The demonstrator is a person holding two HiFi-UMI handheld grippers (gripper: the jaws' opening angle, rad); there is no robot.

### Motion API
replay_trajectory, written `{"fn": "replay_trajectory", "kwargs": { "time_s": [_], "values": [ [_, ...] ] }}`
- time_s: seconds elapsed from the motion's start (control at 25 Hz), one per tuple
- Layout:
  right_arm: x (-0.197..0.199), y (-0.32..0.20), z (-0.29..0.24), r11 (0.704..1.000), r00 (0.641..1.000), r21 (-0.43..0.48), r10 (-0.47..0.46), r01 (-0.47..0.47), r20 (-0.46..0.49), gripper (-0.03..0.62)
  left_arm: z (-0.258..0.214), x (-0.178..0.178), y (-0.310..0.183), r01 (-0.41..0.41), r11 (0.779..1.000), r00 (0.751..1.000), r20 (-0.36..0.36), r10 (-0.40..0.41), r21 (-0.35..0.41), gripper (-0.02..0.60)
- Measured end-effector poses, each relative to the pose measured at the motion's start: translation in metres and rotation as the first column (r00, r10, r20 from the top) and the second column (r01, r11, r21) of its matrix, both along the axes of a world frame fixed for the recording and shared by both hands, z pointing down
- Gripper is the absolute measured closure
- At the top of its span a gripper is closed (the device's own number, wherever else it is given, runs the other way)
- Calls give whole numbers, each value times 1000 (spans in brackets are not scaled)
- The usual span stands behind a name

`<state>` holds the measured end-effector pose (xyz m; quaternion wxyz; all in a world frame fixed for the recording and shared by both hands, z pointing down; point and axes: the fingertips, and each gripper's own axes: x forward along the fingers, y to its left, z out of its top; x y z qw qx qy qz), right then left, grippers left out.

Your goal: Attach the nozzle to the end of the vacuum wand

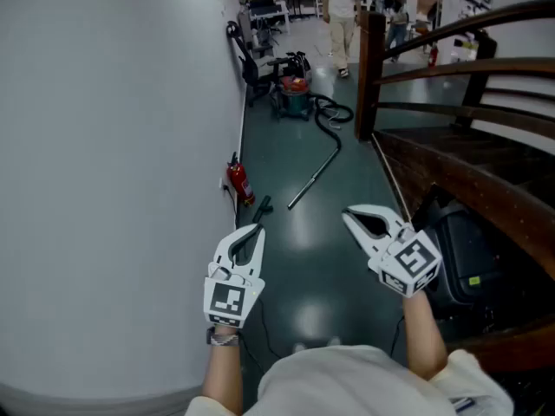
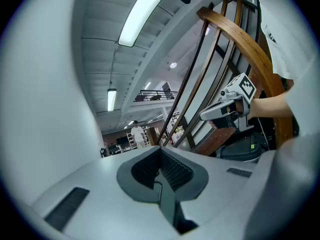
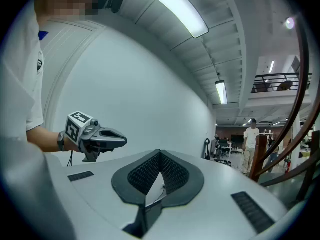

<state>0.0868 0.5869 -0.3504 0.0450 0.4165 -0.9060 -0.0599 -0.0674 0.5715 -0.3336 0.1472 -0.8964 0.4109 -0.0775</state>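
Observation:
A thin metal vacuum wand (image 1: 312,178) lies on the dark green floor ahead, joined by a black hose (image 1: 330,116) to a green and red vacuum cleaner (image 1: 293,94). A small dark piece, perhaps the nozzle (image 1: 262,206), rests on the floor beside a red fire extinguisher (image 1: 240,183). My left gripper (image 1: 257,229) is held level near the white wall, shut and empty. My right gripper (image 1: 347,215) is level beside it, also shut on nothing. Each shows in the other's view: the right gripper (image 2: 202,117) and the left gripper (image 3: 125,140). Both are well short of the wand.
A curved white wall (image 1: 113,146) runs along the left. A dark wooden stair railing (image 1: 451,68) and post (image 1: 371,76) close off the right, with a black case (image 1: 473,250) under it. A person (image 1: 341,11) walks at the far end among office chairs (image 1: 254,72).

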Motion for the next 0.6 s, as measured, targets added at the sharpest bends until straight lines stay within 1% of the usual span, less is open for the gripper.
{"fn": "replay_trajectory", "kwargs": {
  "time_s": [0.16, 0.36, 0.6],
  "values": [
    [2, -3, -1, 1000, 1000, 10, -3, 3, 5, 566, 1, 3, -1, -3, 1000, 1000, 0, 3, -1, 584],
    [0, -6, 2, 1000, 999, -17, -20, 21, 34, 566, 1, 2, -4, -1, 1000, 1000, -17, 1, -20, 584],
    [-5, -9, 5, 999, 999, -26, -21, 21, 30, 565, 8, -2, -6, -3, 999, 1000, -20, 2, -34, 584]
  ]
}}
